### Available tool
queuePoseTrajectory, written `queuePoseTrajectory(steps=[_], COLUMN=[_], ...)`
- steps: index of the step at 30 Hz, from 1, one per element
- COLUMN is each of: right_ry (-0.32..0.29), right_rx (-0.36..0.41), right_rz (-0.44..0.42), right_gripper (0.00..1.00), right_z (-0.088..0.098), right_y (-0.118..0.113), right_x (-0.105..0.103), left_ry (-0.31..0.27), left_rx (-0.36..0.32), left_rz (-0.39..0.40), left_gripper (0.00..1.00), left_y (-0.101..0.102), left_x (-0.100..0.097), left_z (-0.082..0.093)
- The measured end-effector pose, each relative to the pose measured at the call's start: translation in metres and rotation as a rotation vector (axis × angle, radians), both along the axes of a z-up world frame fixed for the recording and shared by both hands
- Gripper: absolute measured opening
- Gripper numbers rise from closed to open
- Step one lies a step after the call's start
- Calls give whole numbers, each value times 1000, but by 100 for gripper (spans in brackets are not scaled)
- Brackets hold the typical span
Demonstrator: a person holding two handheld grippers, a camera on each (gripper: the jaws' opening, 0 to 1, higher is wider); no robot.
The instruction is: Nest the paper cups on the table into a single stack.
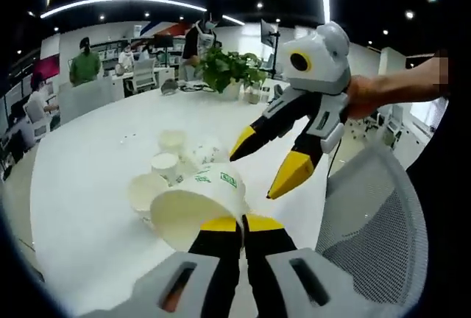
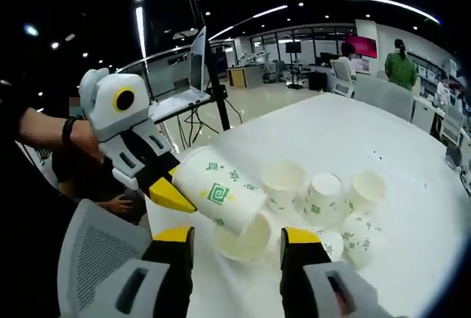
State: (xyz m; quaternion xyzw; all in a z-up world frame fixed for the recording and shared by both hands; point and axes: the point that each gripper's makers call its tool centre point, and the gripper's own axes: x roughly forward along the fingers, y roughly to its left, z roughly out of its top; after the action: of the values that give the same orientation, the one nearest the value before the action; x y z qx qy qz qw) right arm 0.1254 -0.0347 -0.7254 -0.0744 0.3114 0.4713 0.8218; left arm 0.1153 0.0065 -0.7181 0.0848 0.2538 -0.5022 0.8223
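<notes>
Paper cup (image 1: 195, 207) is being clamped at its rim by the left gripper (image 1: 239, 222); the right gripper (image 2: 239, 241) is being held apart, and the thin rim could be crushed.

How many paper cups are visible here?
6, maybe more hidden: one cup held sideways in the left gripper; five on the table at.

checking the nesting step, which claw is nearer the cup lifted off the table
Left. The left claw is clamped on the lifted cup; the right claw sits open just beside its mouth, not touching.
</notes>
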Motion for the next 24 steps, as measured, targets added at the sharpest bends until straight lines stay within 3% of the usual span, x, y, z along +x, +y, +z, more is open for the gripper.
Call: queuePoseTrajectory(steps=[9,18,24], right_ry=[9,10,4], right_rx=[0,1,-33], right_rz=[-3,-7,12], right_gripper=[46,45,45], right_z=[-5,-7,-13], right_y=[-3,-6,-6], right_x=[-2,-2,-6], left_ry=[-4,-19,-17], left_rx=[51,147,167], left_rz=[-23,-92,-102], left_gripper=[0,0,0], left_y=[-1,-3,-5], left_x=[0,-3,1], left_z=[-5,-14,-15])
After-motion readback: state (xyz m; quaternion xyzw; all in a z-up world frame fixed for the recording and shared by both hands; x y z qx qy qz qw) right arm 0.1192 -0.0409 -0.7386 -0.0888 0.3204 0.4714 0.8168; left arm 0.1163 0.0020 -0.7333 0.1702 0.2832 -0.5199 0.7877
